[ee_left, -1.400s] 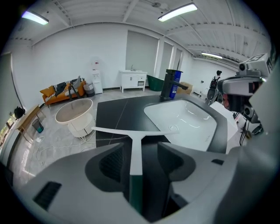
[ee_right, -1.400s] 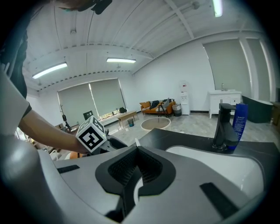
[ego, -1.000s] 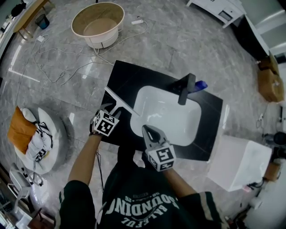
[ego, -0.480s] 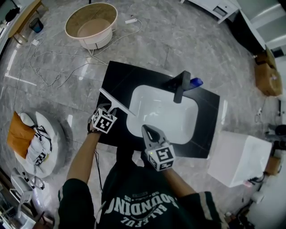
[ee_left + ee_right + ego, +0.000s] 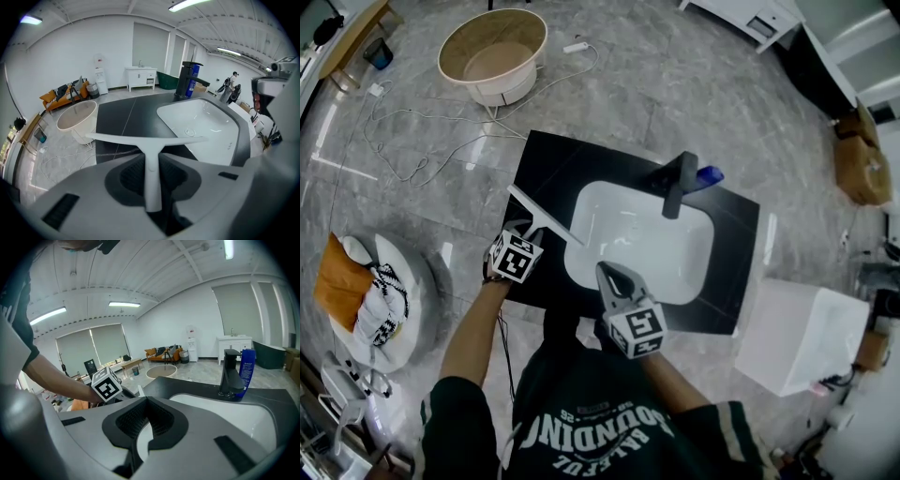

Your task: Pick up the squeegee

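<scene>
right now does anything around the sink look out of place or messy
Loose white cables sprawl across the floor beside the round beige tub, a possible trip hazard. On the black counter nothing looks spilled or askew.

The left forearm (image 5: 473, 342) reaches forward, bare below a dark sleeve, with the left gripper (image 5: 528, 232) tipped steeply down. Its fingers (image 5: 180, 168) have just been closing, and they now appear to press on the handle of the squeegee (image 5: 152, 183) from both sides. The right forearm (image 5: 677, 380) lies closer to the body. The right gripper (image 5: 607, 273) slopes gently down, its fingers drawn together at the tips with nothing between them.
</scene>
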{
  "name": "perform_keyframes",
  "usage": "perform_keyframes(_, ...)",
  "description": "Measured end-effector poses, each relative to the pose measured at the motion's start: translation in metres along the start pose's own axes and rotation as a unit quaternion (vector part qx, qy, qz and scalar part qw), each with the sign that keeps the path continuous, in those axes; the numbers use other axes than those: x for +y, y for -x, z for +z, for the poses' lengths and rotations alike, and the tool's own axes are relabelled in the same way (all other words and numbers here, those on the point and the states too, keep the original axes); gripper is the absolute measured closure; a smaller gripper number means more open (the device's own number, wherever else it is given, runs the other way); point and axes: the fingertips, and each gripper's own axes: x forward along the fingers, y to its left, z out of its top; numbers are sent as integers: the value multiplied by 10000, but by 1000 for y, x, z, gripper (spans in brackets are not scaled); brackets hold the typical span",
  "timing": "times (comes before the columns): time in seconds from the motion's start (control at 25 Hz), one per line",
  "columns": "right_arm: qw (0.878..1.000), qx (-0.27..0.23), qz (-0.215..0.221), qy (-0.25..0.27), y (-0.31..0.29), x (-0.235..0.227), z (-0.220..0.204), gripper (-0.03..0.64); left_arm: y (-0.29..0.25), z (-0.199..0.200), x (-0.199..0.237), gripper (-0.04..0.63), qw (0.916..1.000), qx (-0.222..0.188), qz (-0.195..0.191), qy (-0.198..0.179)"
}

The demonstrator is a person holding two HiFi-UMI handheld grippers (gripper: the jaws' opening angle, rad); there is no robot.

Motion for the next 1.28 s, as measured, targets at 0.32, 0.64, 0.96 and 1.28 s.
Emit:
perform_keyframes(0.32,9997,-98,195,131,0,5,9,617,30,14,0,518,9988,-385,210,238)
perform_keyframes(0.64,9976,-310,481,390,3,13,26,617,67,10,-8,520,9956,-603,500,519)
perform_keyframes(0.96,9953,-477,651,538,12,16,48,617,117,16,-19,520,9889,-960,895,701)
perform_keyframes(1.28,9888,-780,860,933,20,13,78,617,166,25,-35,520,9781,-1411,1329,763)
